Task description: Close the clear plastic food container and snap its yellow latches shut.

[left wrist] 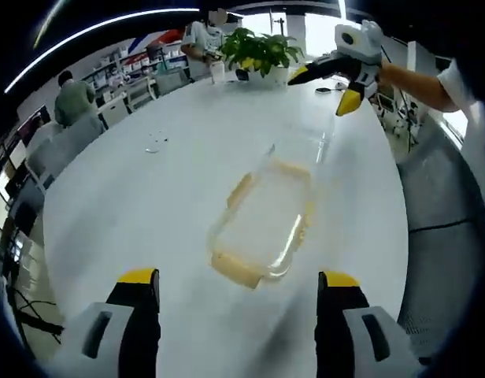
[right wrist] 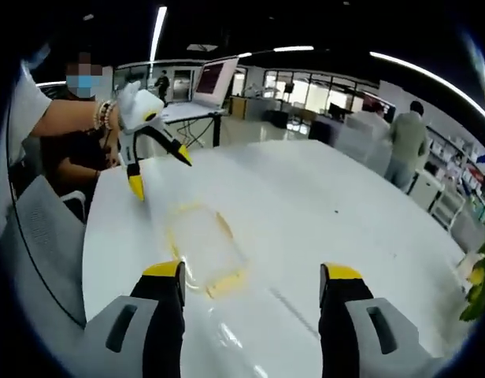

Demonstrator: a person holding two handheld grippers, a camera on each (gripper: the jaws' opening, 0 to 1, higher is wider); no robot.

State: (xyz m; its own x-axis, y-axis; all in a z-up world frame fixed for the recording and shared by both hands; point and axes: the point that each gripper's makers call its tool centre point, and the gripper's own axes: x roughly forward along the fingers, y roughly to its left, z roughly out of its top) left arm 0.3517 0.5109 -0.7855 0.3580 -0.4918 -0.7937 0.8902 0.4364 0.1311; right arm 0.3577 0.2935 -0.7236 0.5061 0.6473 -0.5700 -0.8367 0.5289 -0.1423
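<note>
- While the clear plastic food container [left wrist: 262, 224] lies on the white table [left wrist: 148, 205] w/ nothing touching it, both grippers hang in the air apart from it.
- Left gripper view: container sits mid-frame, ahead of and between the left gripper [left wrist: 238, 279] jaws; yellow-tipped jaws spread wide, nothing betw. them.
- Container is see-through, yellowish trim along its rim; a yellow latch [left wrist: 236, 269] shows at the near end. Blur makes it hard to tell if the lid is seated or the latches snapped.
- Same view: right gripper [left wrist: 325, 88] hovers beyond the container's far end, above the table, jaws parted & empty, held by a person's hand at upper right.
- Right gripper view: container [right wrist: 201, 240] lies just ahead of the left-hand jaw of the right gripper [right wrist: 254, 276]; jaws wide, holding nothing.
- Same view: left gripper [right wrist: 157, 172] hangs past the container's far end, jaws apart, yellow tips, empty; person's arm w/ a beaded bracelet [right wrist: 103, 115] behind it.
- Background, left gripper view: potted plant [left wrist: 262, 51] at the table's far end, small item [left wrist: 154, 146] on the table left of the container, grey chair [left wrist: 439, 213] at right.
- Person in green top [right wrist: 405, 142] stands off beyond the table in the right gripper view.
</note>
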